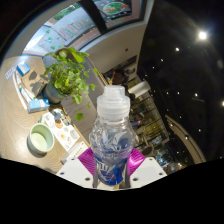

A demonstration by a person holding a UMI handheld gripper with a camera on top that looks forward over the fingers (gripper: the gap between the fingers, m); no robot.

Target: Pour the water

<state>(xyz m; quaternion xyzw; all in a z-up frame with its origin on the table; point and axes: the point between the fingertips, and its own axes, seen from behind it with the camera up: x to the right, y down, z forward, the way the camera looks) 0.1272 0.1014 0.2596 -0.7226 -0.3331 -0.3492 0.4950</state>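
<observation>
A clear plastic water bottle (111, 135) stands upright between the gripper (111, 163) fingers, w/ its white ribbed cap screwed on and a blue-and-white label round the lower body; the walls are ridged and see-through, w/ light glinting off the curves; the two magenta pads (88, 160) press against the bottle from left and right, so the claw is clenched on it, grasping it low on the body, approx. at label height; the white finger tips show just below the pads at either side.

The view tilts steeply, the room behind leaning over, which puts the gripper at a slant w/ the bottle lifted clear of the table (20, 110); the bottle's base is hidden between the fingers.

Beyond and to the left of the bottle, a leafy green plant (70, 75) w/ small rounded leaves rises from a pot; farther left and lower, a round pale-green cup (40, 139) sits open-mouthed on the light tabletop, well apart from the bottle; what it holds cannot be told; a patterned cloth or mat (66, 130) lies between the cup and the bottle.

Behind, a bright window (45, 40) and framed panels on the upper wall; to the right, a dark ceiling w/ a round lamp (203, 35) and smaller spot lights.
</observation>
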